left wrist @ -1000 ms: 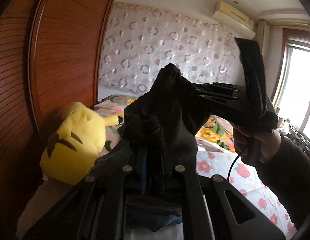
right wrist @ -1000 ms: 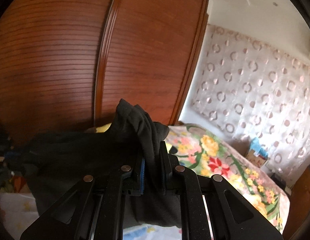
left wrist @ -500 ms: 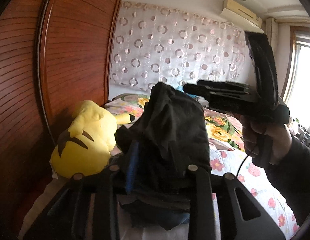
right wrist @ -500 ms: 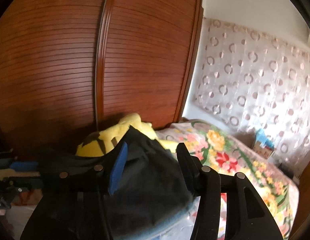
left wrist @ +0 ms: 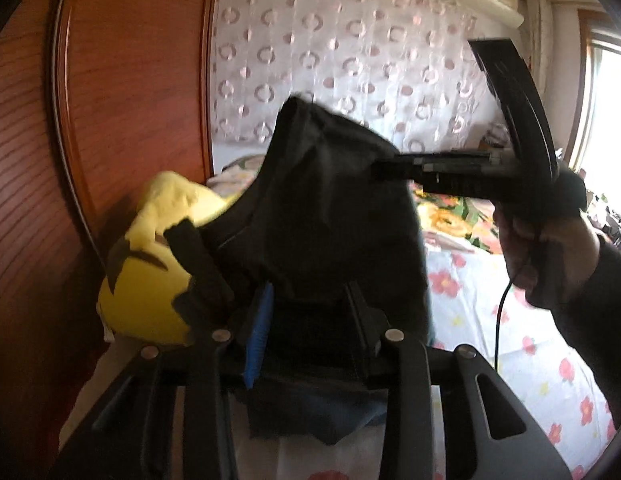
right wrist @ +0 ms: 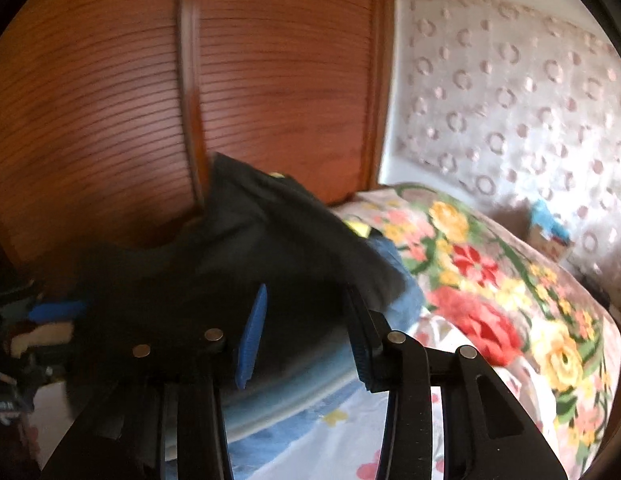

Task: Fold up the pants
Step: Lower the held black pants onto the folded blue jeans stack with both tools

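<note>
The dark pants hang bunched in the air above the bed. My left gripper has its jaws apart, with the cloth draped between and over them. My right gripper also has its jaws apart, and the pants lie slumped across its left finger. In the left wrist view the right gripper reaches in from the right, its tips at the cloth's upper edge, held by a hand. Blue fabric shows under the dark cloth.
A yellow plush toy lies at the left against the wooden wardrobe. The bed has a white flowered sheet and a bright floral quilt. A patterned curtain hangs behind, with a window at the far right.
Both grippers were clamped on the pants a second ago and have opened. The cloth has slackened and slumped over the fingers; both views have swung slightly.
</note>
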Available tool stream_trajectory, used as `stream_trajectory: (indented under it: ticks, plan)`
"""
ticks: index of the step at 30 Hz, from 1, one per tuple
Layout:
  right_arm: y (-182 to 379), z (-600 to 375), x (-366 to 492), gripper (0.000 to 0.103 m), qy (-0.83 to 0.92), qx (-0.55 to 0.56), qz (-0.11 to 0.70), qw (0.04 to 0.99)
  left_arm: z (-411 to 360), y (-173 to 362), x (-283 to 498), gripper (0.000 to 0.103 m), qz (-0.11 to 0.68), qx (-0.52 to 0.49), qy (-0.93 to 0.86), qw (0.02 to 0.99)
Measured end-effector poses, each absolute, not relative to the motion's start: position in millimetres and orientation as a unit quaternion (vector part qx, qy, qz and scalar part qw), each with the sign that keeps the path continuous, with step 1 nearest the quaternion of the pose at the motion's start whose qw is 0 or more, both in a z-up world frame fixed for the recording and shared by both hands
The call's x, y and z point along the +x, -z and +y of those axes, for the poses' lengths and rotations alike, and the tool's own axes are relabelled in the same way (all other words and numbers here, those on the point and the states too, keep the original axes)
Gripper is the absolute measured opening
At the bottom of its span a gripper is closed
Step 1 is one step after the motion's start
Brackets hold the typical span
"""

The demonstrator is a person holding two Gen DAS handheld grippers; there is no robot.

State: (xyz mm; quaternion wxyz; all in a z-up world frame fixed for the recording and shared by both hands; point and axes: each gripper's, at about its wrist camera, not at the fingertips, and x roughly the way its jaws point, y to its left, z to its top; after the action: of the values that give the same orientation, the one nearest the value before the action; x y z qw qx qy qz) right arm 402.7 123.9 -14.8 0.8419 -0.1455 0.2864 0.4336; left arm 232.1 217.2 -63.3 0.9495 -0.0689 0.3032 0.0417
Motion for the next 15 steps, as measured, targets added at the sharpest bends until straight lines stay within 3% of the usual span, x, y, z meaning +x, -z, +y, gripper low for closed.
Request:
stream_trajectory:
  ticks: [9, 13, 15]
  plan:
    - [13, 97, 406, 0.039, -0.392, -0.105, 0.3, 0.863, 210, 59, 222, 0.035, 0.305, -0.054, -0.044, 0.95]
    - [4, 87, 389, 0.039, -0.391, -0.097, 0.3, 0.864, 208, 56, 212, 0.041, 0.299, -0.054, -0.042, 0.952]
    - [-1, 82, 377, 0.045, -0.392, -0.098, 0.297, 0.865, 208, 55, 208, 0.042, 0.299, -0.057, -0.039, 0.952]
